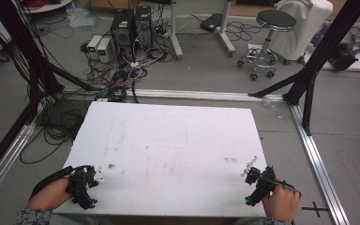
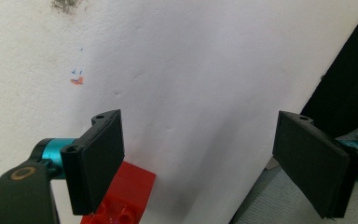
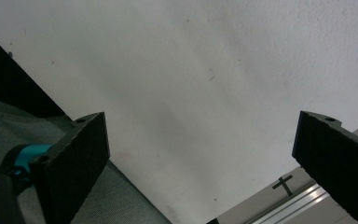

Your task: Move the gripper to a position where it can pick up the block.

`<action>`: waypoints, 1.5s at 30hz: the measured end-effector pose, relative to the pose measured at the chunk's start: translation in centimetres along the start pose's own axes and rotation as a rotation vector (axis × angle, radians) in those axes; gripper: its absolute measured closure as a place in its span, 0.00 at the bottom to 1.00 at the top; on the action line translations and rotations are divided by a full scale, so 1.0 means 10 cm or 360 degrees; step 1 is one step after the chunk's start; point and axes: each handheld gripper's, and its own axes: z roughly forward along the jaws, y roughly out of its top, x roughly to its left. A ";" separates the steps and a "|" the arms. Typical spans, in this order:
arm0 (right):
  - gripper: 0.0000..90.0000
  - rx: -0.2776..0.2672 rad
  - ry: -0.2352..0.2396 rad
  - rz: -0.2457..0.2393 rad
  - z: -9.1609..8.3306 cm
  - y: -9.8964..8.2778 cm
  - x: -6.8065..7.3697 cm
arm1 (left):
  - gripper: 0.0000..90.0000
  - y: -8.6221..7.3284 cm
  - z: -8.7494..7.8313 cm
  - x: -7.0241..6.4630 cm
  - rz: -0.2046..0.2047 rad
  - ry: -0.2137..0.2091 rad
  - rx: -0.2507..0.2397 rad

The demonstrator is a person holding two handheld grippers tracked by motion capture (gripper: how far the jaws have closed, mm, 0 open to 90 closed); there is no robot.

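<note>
— Red plastic, low by the left gripper's (image 2: 200, 158) near jaw: one studded building brick (image 2: 123, 196), lying on the white tabletop (image 2: 191, 70) close to its front edge.

— Is it held?

— No. Both jaws stand wide apart with nothing between them. The right gripper (image 3: 200, 161) gapes too, over bare board at the front right corner.

— What could go wrong?

— My guess: the brick sits partly behind that jaw, so a careless sweep could knock it off the edge.

— Counts?

— One brick, two grippers, two hands, one table. Beyond it, one round stool (image 1: 275, 21) and two computer towers (image 1: 131, 26).
</note>
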 end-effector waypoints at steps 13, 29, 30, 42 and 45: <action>0.03 0.0006 -0.0003 -0.0012 -0.01 0.01 0.01 | 0.19 0.00 0.02 0.00 0.0000 -0.0014 -0.0018; 0.03 0.0006 -0.0004 -0.0009 -0.02 0.01 0.02 | 0.19 0.02 0.03 -0.01 0.0038 -0.0018 -0.0035; 0.03 0.0006 -0.0006 -0.0017 -0.01 0.01 0.02 | 0.19 0.01 0.03 -0.01 0.0039 -0.0024 -0.0045; 0.03 0.0015 0.0013 -0.0022 0.01 0.00 0.01 | 0.19 -0.02 -0.02 0.01 0.0058 -0.0058 -0.0064; 0.03 0.0005 0.0014 -0.0028 0.01 0.01 0.01 | 0.19 -0.04 -0.05 0.04 0.0082 -0.0074 -0.0066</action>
